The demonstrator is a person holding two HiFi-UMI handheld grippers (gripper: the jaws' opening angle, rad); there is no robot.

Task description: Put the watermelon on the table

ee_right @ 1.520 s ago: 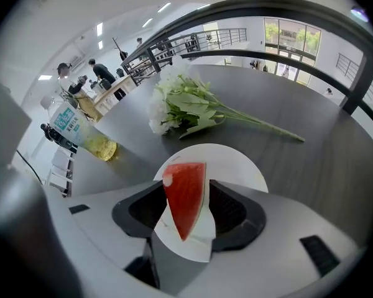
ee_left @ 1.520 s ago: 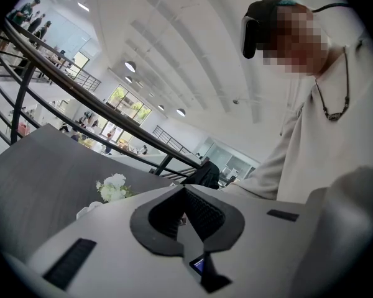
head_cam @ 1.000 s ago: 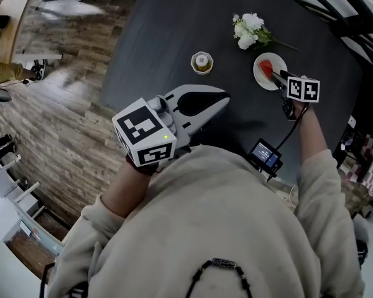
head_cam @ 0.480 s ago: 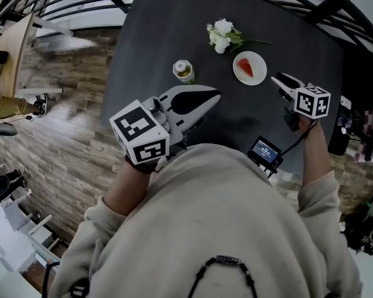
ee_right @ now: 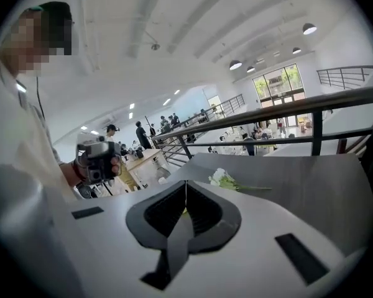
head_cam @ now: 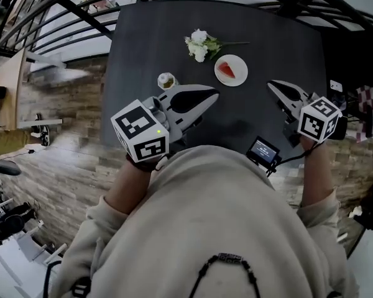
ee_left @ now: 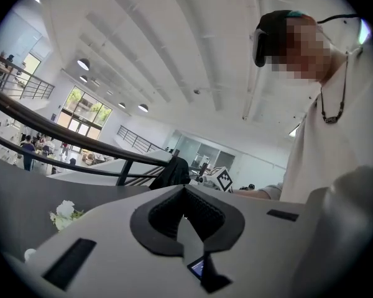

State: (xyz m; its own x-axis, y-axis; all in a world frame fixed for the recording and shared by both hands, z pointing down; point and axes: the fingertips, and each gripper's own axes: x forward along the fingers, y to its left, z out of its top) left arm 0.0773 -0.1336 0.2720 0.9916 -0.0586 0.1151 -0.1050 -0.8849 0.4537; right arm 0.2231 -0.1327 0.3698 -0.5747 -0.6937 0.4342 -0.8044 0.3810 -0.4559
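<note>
A red watermelon slice lies on a small white plate on the dark table, with no gripper touching it. My right gripper hovers to the plate's right and nearer me, lifted off the table; its jaws are closing together with nothing between them, and they meet in the right gripper view. My left gripper is shut and empty, held above the table's near side, below-left of the plate. Its jaws also meet in the left gripper view.
White flowers lie just left of the plate, and a small jar stands further left near my left gripper. A small screen hangs on a cable by my chest. Railings border the table's far side; a wooden floor lies to the left.
The right gripper drew back from the plate, leaving the watermelon slice on it, rose and shut its jaws. The left gripper shifted slightly and stayed shut.
</note>
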